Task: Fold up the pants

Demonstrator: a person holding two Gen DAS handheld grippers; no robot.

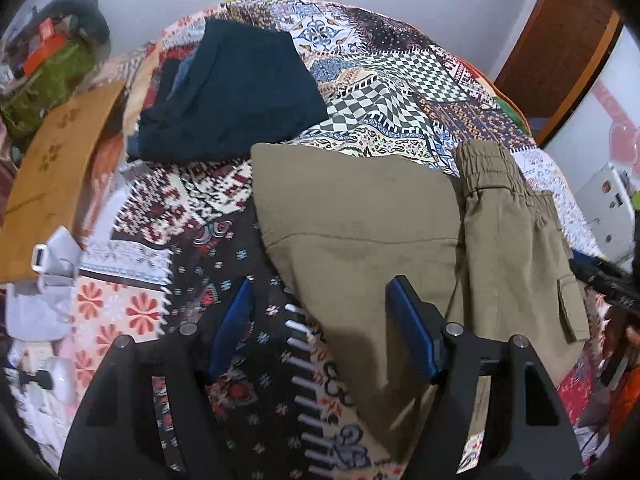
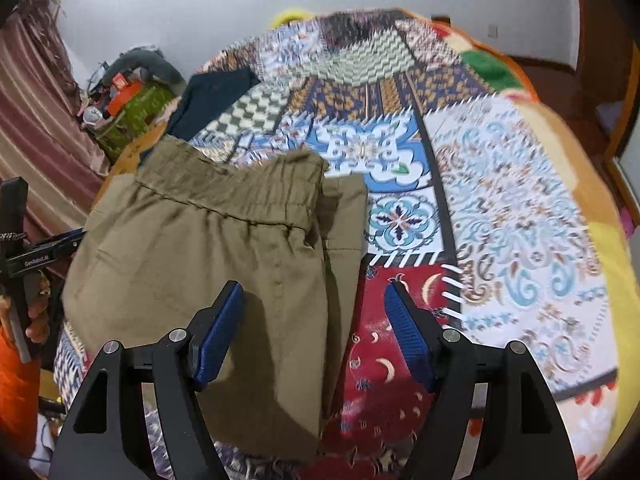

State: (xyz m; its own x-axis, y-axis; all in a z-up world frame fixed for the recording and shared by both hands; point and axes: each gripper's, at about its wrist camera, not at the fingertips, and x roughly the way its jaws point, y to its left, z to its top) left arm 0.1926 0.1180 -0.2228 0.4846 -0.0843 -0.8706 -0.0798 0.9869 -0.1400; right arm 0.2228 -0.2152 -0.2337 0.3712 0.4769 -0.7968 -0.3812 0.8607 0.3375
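Olive-khaki pants (image 1: 380, 240) lie folded on the patchwork bedspread (image 1: 380, 76), with the elastic waistband (image 1: 488, 168) at the far right and a cargo pocket on the right edge. In the right wrist view the pants (image 2: 192, 248) lie left of centre, waistband (image 2: 248, 188) away from me. My left gripper (image 1: 320, 320) is open and empty, hovering over the pants' left edge. My right gripper (image 2: 316, 320) is open and empty, over the pants' right edge. The left gripper also shows at the left edge of the right wrist view (image 2: 44, 256).
A dark teal folded garment (image 1: 236, 88) lies further back on the bed, also in the right wrist view (image 2: 212, 96). A brown cardboard sheet (image 1: 60, 160) lies at the left. Clutter on a green stand (image 2: 128, 104) sits by the wall. A wooden door (image 1: 560, 40) is at the right.
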